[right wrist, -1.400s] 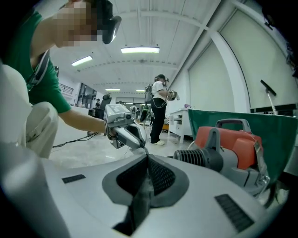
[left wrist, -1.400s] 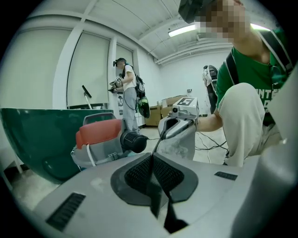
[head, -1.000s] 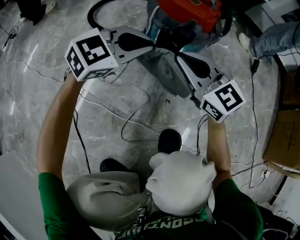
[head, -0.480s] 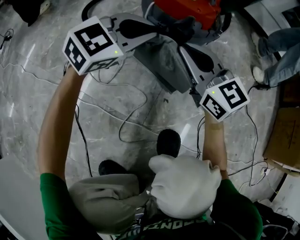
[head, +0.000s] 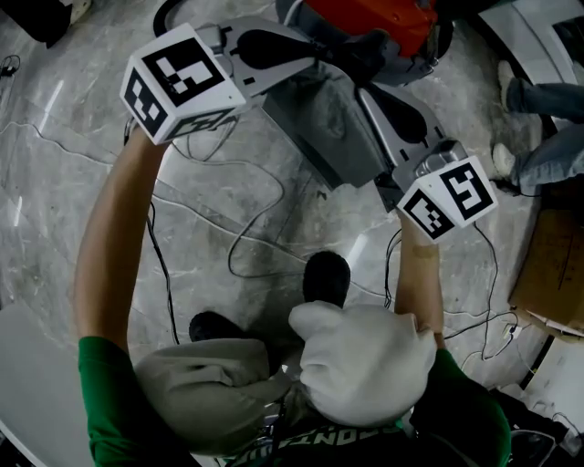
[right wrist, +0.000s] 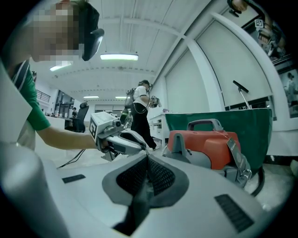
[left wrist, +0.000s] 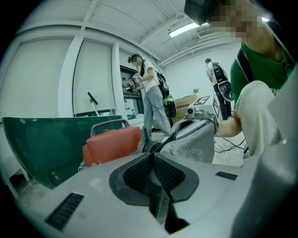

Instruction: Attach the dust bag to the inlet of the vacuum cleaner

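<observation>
The left gripper (left wrist: pixel 150 157) and right gripper (right wrist: pixel 148 161) are each clenched on an edge of the grey bag (head: pixel 328 128), holding it up between them just beside the orange vacuum (head: pixel 374 16).

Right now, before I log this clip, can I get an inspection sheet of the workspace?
Surface: grey marble floor.
Job's things: grey dust bag in front of the red vacuum cleaner; inlet not visible.
Clutter: cardboard box at right.
Grippers: left tongs and right tongs both shut on the dust bag.
Cables: thin leads loose across the floor.
Surroundings: another person's legs at right.
</observation>
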A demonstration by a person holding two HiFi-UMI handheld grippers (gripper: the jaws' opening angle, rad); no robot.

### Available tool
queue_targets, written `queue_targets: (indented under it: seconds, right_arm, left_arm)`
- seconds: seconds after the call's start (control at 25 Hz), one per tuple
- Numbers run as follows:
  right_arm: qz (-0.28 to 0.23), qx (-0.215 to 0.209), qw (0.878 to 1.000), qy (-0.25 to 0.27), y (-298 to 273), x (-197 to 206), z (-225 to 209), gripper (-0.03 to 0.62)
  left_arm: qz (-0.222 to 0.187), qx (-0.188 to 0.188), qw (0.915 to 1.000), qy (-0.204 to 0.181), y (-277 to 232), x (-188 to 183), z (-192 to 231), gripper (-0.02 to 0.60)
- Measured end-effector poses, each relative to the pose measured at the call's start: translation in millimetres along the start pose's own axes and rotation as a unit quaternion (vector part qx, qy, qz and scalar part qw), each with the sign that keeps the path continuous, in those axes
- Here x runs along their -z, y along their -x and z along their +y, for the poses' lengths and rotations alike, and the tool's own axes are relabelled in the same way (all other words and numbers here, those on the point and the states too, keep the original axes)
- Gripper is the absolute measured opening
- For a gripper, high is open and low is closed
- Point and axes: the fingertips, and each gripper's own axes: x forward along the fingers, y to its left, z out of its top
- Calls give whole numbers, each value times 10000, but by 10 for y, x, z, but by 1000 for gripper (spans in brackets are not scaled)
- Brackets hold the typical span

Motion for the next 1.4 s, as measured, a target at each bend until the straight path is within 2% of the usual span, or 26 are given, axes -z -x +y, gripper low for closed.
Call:
queue_targets:
  seconds: [0.52,0.84,1.4]
  right_arm:
    - [-143,5,9992,-370,-31,-5,-224,17]
    - [-206,68,9990,-396,-32,-19,-382,17]
    - [-396,-115,9977,-529,-28,-13,-403,17]
  left_arm:
    - [-158,48,9999,-4,-128,-24,125,29]
    - [-169,83,9998,-65,-282,-43,229,29]
    - [-377,0,9993,8,-315,-31,260,29]
